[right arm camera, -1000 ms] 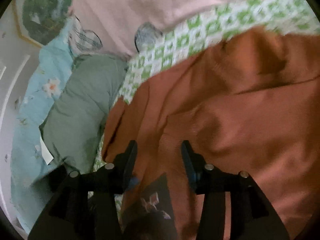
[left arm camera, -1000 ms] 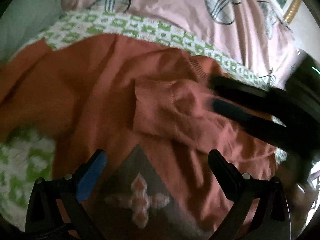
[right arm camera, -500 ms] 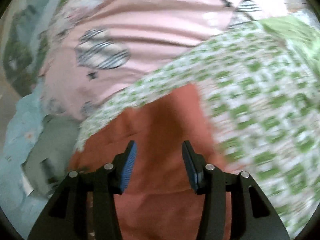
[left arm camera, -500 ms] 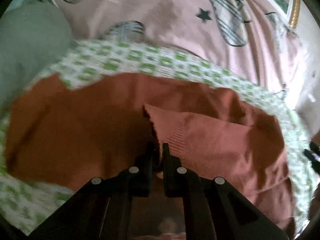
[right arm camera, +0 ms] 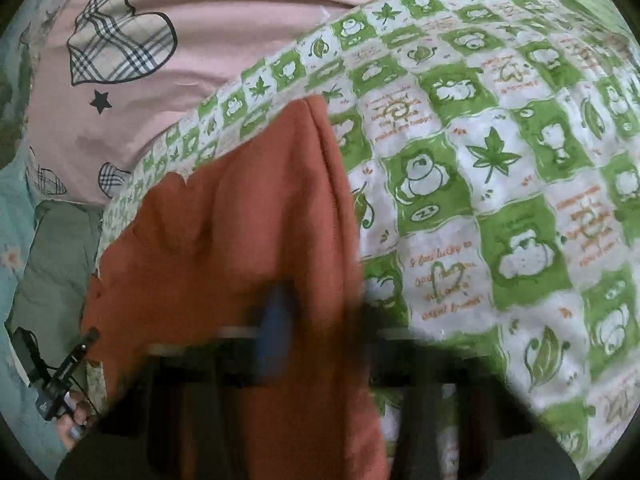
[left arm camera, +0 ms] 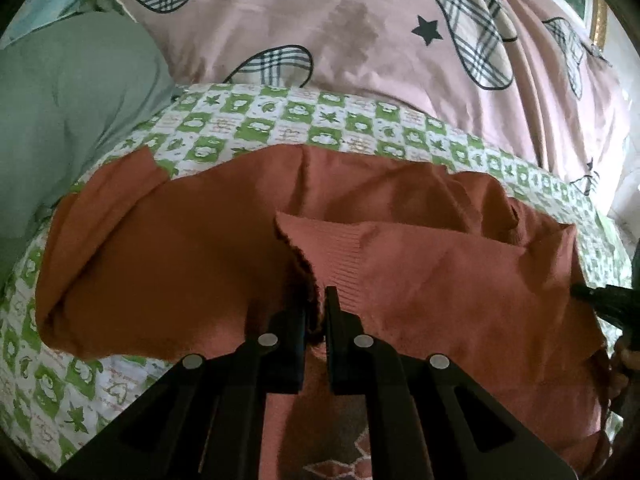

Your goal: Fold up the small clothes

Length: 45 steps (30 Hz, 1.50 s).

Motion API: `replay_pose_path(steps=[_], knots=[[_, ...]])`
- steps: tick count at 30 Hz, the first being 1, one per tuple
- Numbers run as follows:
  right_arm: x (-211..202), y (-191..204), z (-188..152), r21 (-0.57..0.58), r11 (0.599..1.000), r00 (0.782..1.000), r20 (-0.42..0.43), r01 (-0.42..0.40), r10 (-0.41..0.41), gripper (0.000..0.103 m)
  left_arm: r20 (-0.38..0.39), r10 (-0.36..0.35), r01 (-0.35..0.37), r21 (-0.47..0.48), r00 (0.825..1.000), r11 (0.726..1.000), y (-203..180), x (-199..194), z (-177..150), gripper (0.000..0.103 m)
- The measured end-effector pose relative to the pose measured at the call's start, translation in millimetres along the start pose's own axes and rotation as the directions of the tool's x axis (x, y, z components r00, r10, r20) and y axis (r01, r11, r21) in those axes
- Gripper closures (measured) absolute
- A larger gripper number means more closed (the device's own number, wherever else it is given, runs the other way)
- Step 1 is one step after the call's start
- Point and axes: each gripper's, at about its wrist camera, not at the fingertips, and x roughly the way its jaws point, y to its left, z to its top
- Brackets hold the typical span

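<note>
A rust-orange knit sweater (left arm camera: 192, 248) lies spread on a green-and-white checked blanket (left arm camera: 304, 120). My left gripper (left arm camera: 316, 312) is shut on the ribbed cuff of the sweater's sleeve (left arm camera: 400, 256), which lies folded across the body. In the right wrist view the sweater (right arm camera: 240, 240) fills the lower left. My right gripper (right arm camera: 316, 312) is blurred over the sweater's right edge; its fingers look spread with cloth between them. The other gripper (right arm camera: 60, 376) and a hand show at the lower left of that view.
A pink quilt with plaid hearts and stars (left arm camera: 380, 32) lies behind the blanket. A grey-green pillow (left arm camera: 68, 112) sits at the left, with light blue floral fabric (right arm camera: 12, 240) beyond it. The checked blanket (right arm camera: 500, 200) stretches right of the sweater.
My left gripper closed on the sleeve cuff a second ago and still holds it. My right gripper has swung right along the sweater's edge and is moving now.
</note>
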Motion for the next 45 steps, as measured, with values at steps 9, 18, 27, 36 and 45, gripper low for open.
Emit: replay_pose_path(steps=[9,18,27,36,45], knots=[[-14.1,-14.2,2.6,-0.031,0.99,0.989,0.05,0.139,-0.138,0.092,-0.044,-0.025,0.027,0.032,0.999,0.999,-25.5,21.0,-3.9,0.097],[-17.5,47.7,-37.1,-0.23,0.959,0.987,0.033,0.162,-0.159,0.081,-0.067,-0.018,0.019,0.023,0.998,1.0,-22.4,26.0,-8.7,0.095],[-54.1,31.6,-54.1,-0.113,0.993,0.998,0.052,0.045,-0.039,0.053,0.019,0.066,-0.065,-0.071,0.998,0.995,56.4,-36.0,-1.8,0.081],[-56.4,97.4,-87.2,-0.176,0.973,0.989,-0.017,-0.151,0.15,0.047,-0.055,0.304,-0.308,-0.115,0.951,0.944,127.8,9.6,49.3,0.035],[-53.7,108.2,-93.9,-0.195,0.966,0.986,-0.046,-0.167,0.161,0.047,-0.116,0.415,-0.422,-0.034,0.902,0.906,152.8,57.1,61.1,0.099]])
